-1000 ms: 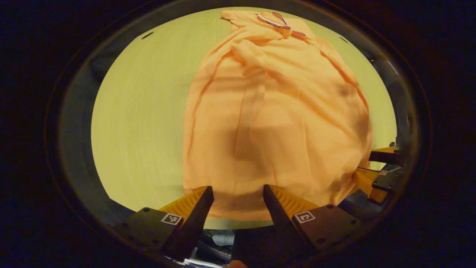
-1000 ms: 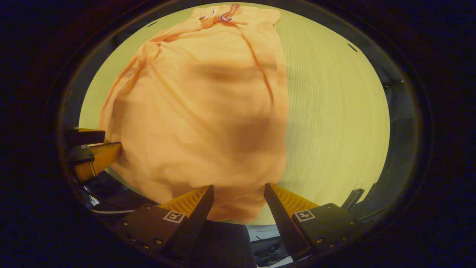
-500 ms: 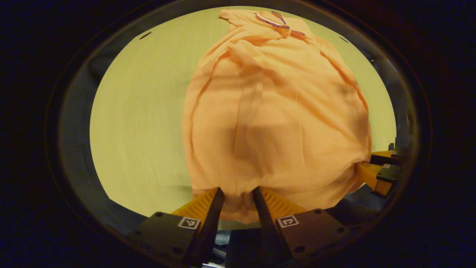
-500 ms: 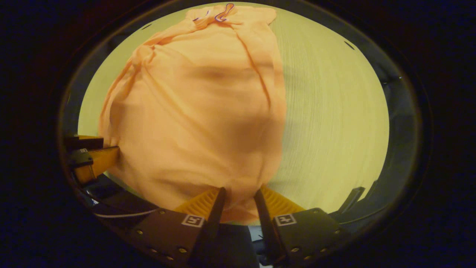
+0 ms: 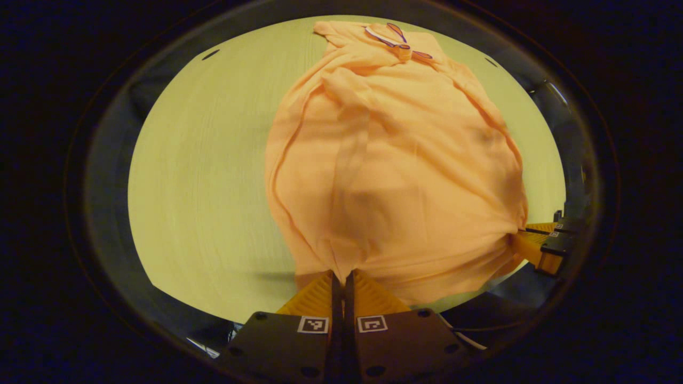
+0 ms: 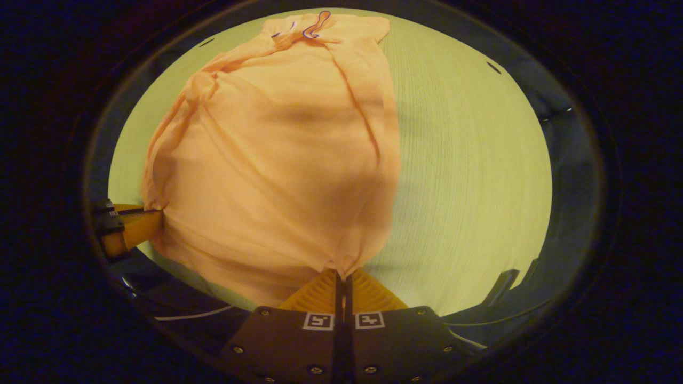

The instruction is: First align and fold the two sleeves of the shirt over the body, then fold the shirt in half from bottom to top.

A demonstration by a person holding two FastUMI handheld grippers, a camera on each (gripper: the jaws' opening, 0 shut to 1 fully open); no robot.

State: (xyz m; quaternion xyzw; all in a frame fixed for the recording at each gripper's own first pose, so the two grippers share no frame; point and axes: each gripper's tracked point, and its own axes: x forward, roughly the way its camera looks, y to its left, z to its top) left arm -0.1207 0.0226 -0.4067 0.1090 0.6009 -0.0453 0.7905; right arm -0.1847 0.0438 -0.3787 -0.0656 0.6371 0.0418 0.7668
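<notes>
An orange shirt (image 5: 395,160) lies lengthwise on a pale wooden table (image 5: 203,176), collar at the far end, sleeves folded in over the body. My left gripper (image 5: 340,273) is shut on the shirt's near hem at its left corner. In the right gripper view the same shirt (image 6: 277,154) stretches away from me, and my right gripper (image 6: 342,274) is shut on the hem's right corner. Each gripper also appears from the other's camera: the right gripper (image 5: 539,242) at the far right edge, the left gripper (image 6: 128,229) at the far left edge, both pinching cloth.
The collar carries a purple and white trim (image 5: 392,37) at the table's far end. Bare table (image 6: 469,176) lies to the right of the shirt and also to its left. The table's near edge (image 5: 224,314) runs just in front of my fingers.
Both grippers went from open around the hem to shut on it. The hem has bunched into puckers at each pinch and risen slightly off the table.
</notes>
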